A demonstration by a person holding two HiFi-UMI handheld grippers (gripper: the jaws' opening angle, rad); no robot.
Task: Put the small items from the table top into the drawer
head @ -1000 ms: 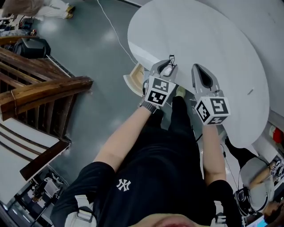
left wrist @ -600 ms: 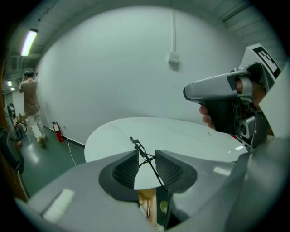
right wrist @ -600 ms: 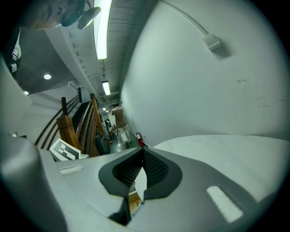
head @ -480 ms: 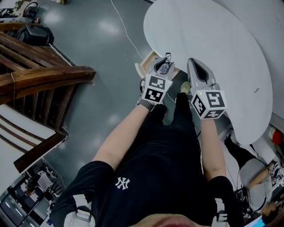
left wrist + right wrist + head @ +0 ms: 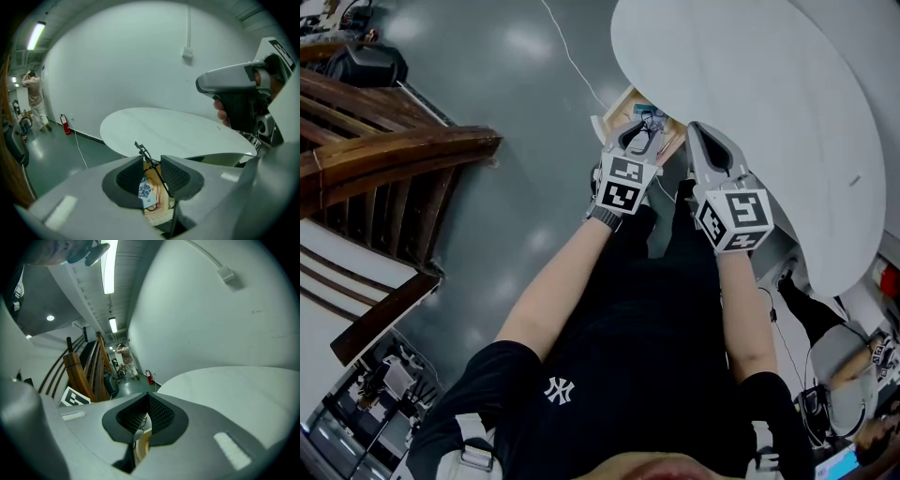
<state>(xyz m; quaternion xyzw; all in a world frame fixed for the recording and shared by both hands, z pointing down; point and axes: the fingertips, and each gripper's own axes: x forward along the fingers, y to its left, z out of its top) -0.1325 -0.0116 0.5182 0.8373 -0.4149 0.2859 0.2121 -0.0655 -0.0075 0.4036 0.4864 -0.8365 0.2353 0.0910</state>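
Wooden drawer (image 5: 619, 105) under L gripper (image 5: 644, 132), jaws apart.

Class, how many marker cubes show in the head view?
2: one cube on the left gripper, by the drawer; the other on the right gripper, at the table edge.

Ceiling light pools on the glossy, smooth grey polished floor (image 5: 516, 84) at ten o'clock of the head view, beside dark brown varnished wooden stair rails (image 5: 394, 155) at nine. The white oval table top (image 5: 769, 103) at one o'clock is smooth and matt, the small pale bare-wood drawer (image 5: 617, 106) under its edge dull. The grey moulded-plastic left gripper (image 5: 152, 168) and right gripper (image 5: 147, 401) look matt, their black pads (image 5: 129, 176) finely ribbed; a thin black wire (image 5: 143, 152) crosses the left pair. The person's black T-shirt (image 5: 628, 375) is soft matt cloth
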